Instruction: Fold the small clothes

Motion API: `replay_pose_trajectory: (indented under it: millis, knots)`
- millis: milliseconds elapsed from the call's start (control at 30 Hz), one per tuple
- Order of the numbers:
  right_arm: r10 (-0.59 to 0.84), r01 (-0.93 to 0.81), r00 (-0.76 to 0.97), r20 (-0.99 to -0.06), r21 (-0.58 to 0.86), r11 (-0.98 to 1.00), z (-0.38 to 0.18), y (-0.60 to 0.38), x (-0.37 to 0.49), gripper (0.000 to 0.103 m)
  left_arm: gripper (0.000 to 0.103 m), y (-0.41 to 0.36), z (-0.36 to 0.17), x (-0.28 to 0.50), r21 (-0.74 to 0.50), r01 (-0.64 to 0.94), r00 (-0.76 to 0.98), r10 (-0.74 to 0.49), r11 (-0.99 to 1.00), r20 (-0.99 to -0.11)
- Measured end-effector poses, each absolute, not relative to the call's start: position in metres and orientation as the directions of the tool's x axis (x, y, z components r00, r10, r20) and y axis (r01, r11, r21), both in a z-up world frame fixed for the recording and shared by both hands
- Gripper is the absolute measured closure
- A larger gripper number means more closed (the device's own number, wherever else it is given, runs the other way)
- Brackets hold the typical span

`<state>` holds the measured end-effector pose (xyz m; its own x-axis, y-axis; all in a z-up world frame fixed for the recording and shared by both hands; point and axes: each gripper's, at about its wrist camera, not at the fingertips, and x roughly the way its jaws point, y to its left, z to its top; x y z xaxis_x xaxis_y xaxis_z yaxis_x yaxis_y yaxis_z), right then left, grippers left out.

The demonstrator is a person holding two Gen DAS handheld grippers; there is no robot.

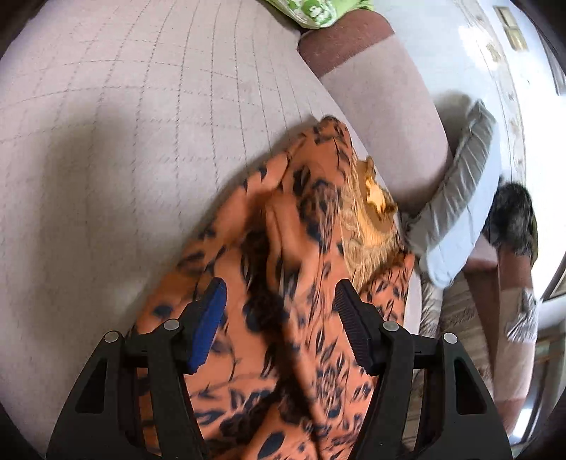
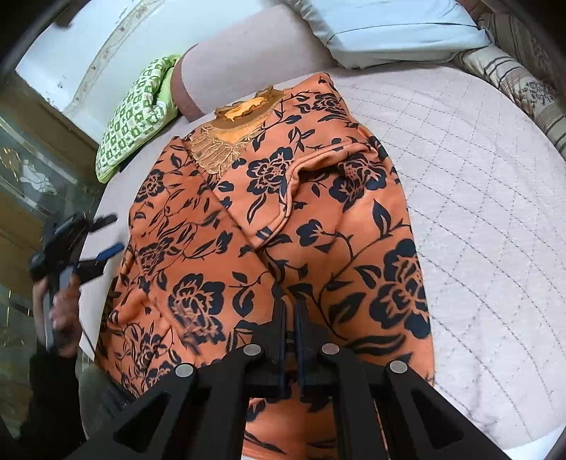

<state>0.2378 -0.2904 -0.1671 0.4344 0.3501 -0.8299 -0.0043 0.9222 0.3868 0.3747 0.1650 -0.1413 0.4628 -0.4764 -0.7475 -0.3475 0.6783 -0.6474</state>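
An orange top with a black flower print [image 2: 247,212] lies on a pale quilted cover [image 2: 477,177], its lace collar [image 2: 226,141] at the far end and one sleeve folded across the chest. My right gripper [image 2: 290,308] is shut on the near hem, and the cloth is drawn up towards its fingers. In the left wrist view the same top [image 1: 283,219] is blurred beneath my left gripper [image 1: 279,286], which is open with nothing pinched between its pads. A hand holds that left gripper [image 2: 88,240] by the top's left edge in the right wrist view.
A green-and-white patterned cloth [image 2: 134,116] lies beyond the collar at the cover's far left. A pale blue pillow [image 2: 389,32] and a striped cushion [image 2: 523,70] sit at the back. The quilted cover [image 1: 141,124] spreads wide on one side of the top.
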Motion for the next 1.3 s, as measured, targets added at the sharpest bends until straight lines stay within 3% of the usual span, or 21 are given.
replay_pose_trajectory:
  millis: [67,133,233,300,333,400,500,633,733,800,833,867,900,933,967,1233,1300]
  knots:
    - [0.315,-0.002,0.422,-0.85,0.347,0.938,-0.169,-0.29,0.238,0.099,0.043,0.167,-0.143,0.384,-0.658,-0.358,0.471,-0.48,0.663,-0.74]
    - [0.303,0.003,0.405,-0.862,0.333,0.943,-0.177,-0.291,0.238,0.099,0.053,0.166,-0.149,0.395,-0.663,-0.37,0.46,-0.491,0.651,-0.74]
    - [0.31,0.007,0.373,-0.874,0.337,0.941,-0.189,-0.287,0.241,0.099,0.061,0.168,-0.167,0.411,-0.652,-0.441,0.431,-0.492,0.616,-0.756]
    - [0.298,-0.009,0.385,-0.873,0.32,0.947,-0.185,-0.284,0.244,0.099,0.091,0.172,-0.174,0.419,-0.648,-0.458,0.425,-0.491,0.608,-0.761]
    - [0.293,-0.008,0.386,-0.874,0.315,0.949,-0.184,-0.283,0.246,0.099,0.095,0.174,-0.174,0.419,-0.643,-0.463,0.424,-0.485,0.609,-0.765]
    - [0.286,0.009,0.381,-0.879,0.313,0.95,-0.185,-0.286,0.248,0.099,0.095,0.18,-0.153,0.406,-0.685,-0.414,0.505,-0.476,0.599,-0.721]
    - [0.3,0.011,0.397,-0.867,0.331,0.944,-0.174,-0.294,0.244,0.099,0.095,0.184,-0.137,0.392,-0.662,-0.377,0.527,-0.438,0.648,-0.728]
    - [0.289,0.002,0.355,-0.889,0.31,0.951,-0.188,-0.295,0.251,0.099,0.094,0.186,-0.171,0.41,-0.548,-0.437,0.388,-0.4,0.713,-0.83]
    - [0.341,-0.001,0.306,-0.889,0.357,0.934,-0.2,-0.295,0.26,0.099,0.093,0.177,-0.152,0.398,-0.524,-0.361,0.407,-0.375,0.772,-0.833]
    - [0.423,-0.006,0.343,-0.839,0.448,0.894,-0.187,-0.303,0.252,0.099,0.075,0.167,-0.129,0.379,-0.525,-0.276,0.437,-0.381,0.806,-0.815]
    - [0.466,-0.02,0.367,-0.805,0.493,0.87,-0.178,-0.307,0.246,0.097,0.053,0.161,-0.122,0.366,-0.542,-0.251,0.445,-0.402,0.802,-0.8]
    - [0.505,-0.026,0.388,-0.771,0.538,0.842,-0.172,-0.313,0.238,0.091,0.047,0.157,-0.118,0.357,-0.552,-0.244,0.446,-0.413,0.798,-0.794]
    - [0.521,-0.018,0.399,-0.754,0.562,0.827,-0.17,-0.318,0.234,0.084,0.047,0.15,-0.113,0.341,-0.566,-0.231,0.449,-0.43,0.791,-0.784]
    - [0.523,-0.004,0.407,-0.748,0.572,0.82,-0.171,-0.322,0.229,0.063,0.047,0.142,-0.109,0.329,-0.585,-0.213,0.453,-0.451,0.783,-0.769]
    - [0.511,0.015,0.416,-0.752,0.567,0.823,-0.172,-0.325,0.224,0.055,0.047,0.129,-0.107,0.308,-0.612,-0.188,0.455,-0.484,0.768,-0.747]
    - [0.396,0.146,0.423,-0.815,0.493,0.858,-0.199,-0.318,0.209,0.055,0.047,0.028,-0.12,0.237,-0.624,-0.079,0.352,-0.564,0.777,-0.747]
    - [0.383,0.191,0.422,-0.822,0.493,0.849,-0.209,-0.321,0.212,0.068,0.047,0.009,-0.13,0.233,-0.613,-0.087,0.329,-0.558,0.786,-0.762]
